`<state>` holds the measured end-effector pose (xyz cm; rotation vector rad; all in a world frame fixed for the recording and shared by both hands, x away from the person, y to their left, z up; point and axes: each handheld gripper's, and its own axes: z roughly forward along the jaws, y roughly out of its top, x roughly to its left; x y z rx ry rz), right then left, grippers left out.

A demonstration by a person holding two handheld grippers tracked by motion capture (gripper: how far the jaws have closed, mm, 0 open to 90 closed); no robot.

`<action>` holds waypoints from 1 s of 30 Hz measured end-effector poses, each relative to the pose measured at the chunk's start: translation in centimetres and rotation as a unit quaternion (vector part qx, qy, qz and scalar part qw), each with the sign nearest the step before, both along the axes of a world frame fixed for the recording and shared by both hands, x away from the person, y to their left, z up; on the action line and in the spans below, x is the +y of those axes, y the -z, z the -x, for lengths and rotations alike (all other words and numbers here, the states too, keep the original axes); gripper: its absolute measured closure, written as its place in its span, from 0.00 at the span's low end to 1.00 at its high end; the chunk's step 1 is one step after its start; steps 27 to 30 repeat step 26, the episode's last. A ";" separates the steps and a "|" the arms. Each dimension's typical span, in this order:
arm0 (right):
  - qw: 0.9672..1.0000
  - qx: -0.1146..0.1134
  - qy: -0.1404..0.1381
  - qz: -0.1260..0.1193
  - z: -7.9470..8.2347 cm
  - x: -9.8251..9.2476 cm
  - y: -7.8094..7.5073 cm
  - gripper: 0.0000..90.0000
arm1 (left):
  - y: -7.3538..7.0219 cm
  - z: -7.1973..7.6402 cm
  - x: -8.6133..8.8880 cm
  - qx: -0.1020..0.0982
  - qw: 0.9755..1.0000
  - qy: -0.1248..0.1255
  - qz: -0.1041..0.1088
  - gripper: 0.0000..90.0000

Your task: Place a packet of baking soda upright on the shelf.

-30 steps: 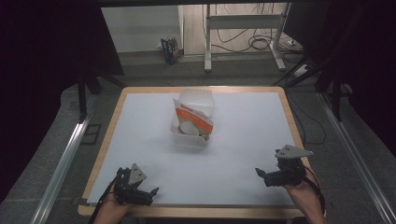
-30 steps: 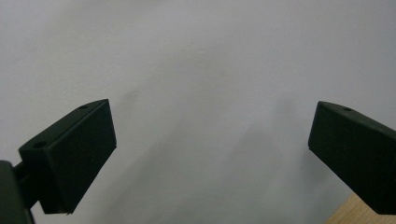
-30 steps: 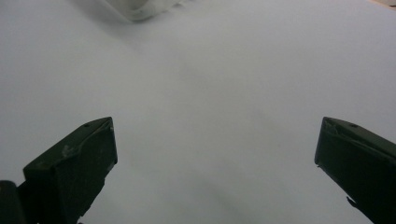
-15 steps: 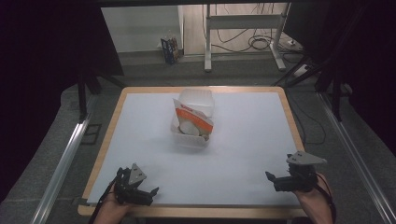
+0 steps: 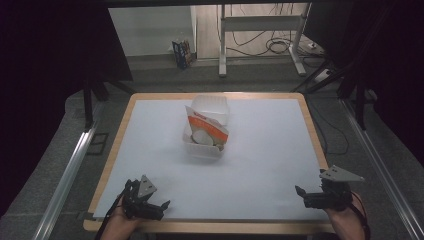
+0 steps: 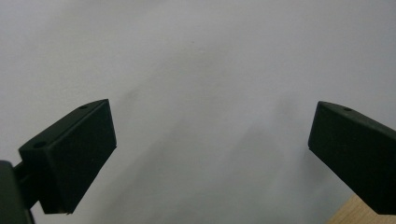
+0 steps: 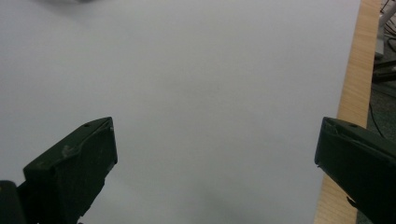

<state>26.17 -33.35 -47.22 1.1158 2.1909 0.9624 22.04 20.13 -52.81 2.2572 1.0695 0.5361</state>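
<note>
Both grippers, left (image 5: 159, 204) and right (image 5: 301, 192), gape wide and empty near a clear box (image 5: 206, 131); its orange packet's (image 5: 209, 127) lettering is unreadable.

A lab: dark curtains (image 5: 60, 60), floor cables (image 5: 280, 47), a metal-framed stand (image 5: 260, 22).

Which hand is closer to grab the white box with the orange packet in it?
Left, probably: the left hand-held gripper sits nearer the clear white plastic box than the right hand-held gripper at the table's far corner. Both are open.
</note>
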 end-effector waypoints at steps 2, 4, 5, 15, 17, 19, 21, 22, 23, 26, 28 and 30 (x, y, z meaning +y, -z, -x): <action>1.000 0.000 0.004 0.002 -0.1 -0.3 0.1 0.00 | 0.0 0.0 0.0 0.000 1.000 0.000 0.000 0.01; 1.000 0.001 0.009 -0.001 -0.1 -0.6 0.2 0.00 | 0.0 0.0 0.0 0.000 1.000 0.000 0.000 0.01; 1.000 0.001 0.011 -0.002 -0.1 -0.8 0.3 0.00 | 0.0 0.0 0.0 0.000 1.000 0.000 0.000 0.01; 0.999 0.014 0.028 -0.007 -0.7 -2.0 1.5 0.00 | 0.0 0.0 0.0 0.000 1.000 0.000 0.000 0.01; 0.999 0.018 0.030 -0.009 -0.8 -2.2 1.7 0.00 | 0.0 0.0 0.0 0.000 1.000 0.001 0.000 0.01; 0.999 0.024 0.031 -0.011 -0.9 -2.3 2.0 0.00 | 0.0 0.0 0.0 0.000 1.000 0.000 0.000 0.01; 0.999 0.028 0.031 -0.011 -1.0 -2.4 2.2 0.00 | 0.0 0.0 0.0 0.000 1.000 0.000 0.000 0.01; 0.999 0.031 0.031 -0.011 -1.1 -2.4 2.3 0.00 | 0.0 0.0 0.0 0.000 1.000 0.000 0.000 0.01; 0.999 0.032 0.032 -0.012 -1.1 -2.4 2.3 0.00 | 0.0 0.0 0.0 0.000 1.000 0.000 0.000 0.01; 0.999 0.033 0.031 -0.013 -1.2 -2.4 2.4 0.00 | 0.0 0.0 -0.1 0.000 1.000 0.001 -0.002 0.01; 0.999 0.033 0.031 -0.013 -1.2 -2.4 2.4 0.00 | 0.0 0.0 -0.1 0.000 1.000 0.001 -0.002 0.01; 0.999 0.033 0.031 -0.013 -1.2 -2.4 2.4 0.00 | 0.0 0.0 -0.1 0.000 1.000 0.001 -0.002 0.01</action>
